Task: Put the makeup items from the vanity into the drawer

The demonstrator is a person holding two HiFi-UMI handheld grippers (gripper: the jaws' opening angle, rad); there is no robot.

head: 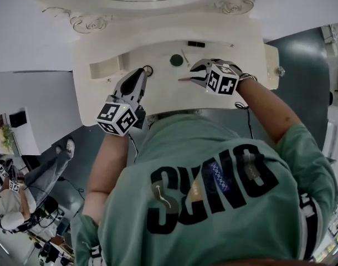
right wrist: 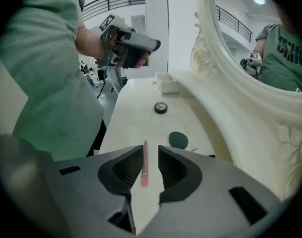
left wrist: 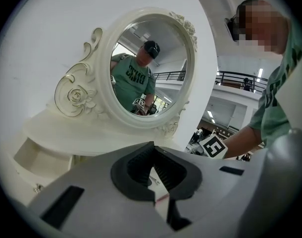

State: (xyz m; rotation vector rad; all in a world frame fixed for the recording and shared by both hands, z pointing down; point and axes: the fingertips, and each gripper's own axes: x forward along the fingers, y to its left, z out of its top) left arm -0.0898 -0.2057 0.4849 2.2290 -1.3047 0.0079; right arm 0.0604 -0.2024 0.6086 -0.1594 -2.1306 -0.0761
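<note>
A pink pencil [right wrist: 144, 165] lies on the white vanity top [right wrist: 136, 118], between the pads of my right gripper [right wrist: 147, 150], which stands open and does not press on it. In the head view the pencil [head: 185, 79] lies just left of that gripper [head: 198, 71]. Further along the top are a green round compact [right wrist: 178, 140], a small round black pot [right wrist: 161, 107] and the open drawer [right wrist: 168, 85]. My left gripper [head: 142, 73] hangs above the top near the pot [head: 148, 70]. Its tips [left wrist: 152, 145] meet, with nothing held.
The oval mirror [left wrist: 151, 68] in its carved frame rises behind the top. A small black item [head: 195, 44] and a thin stick [head: 185, 57] lie near the mirror's base. The person's body stands close against the vanity's front edge [head: 158, 112].
</note>
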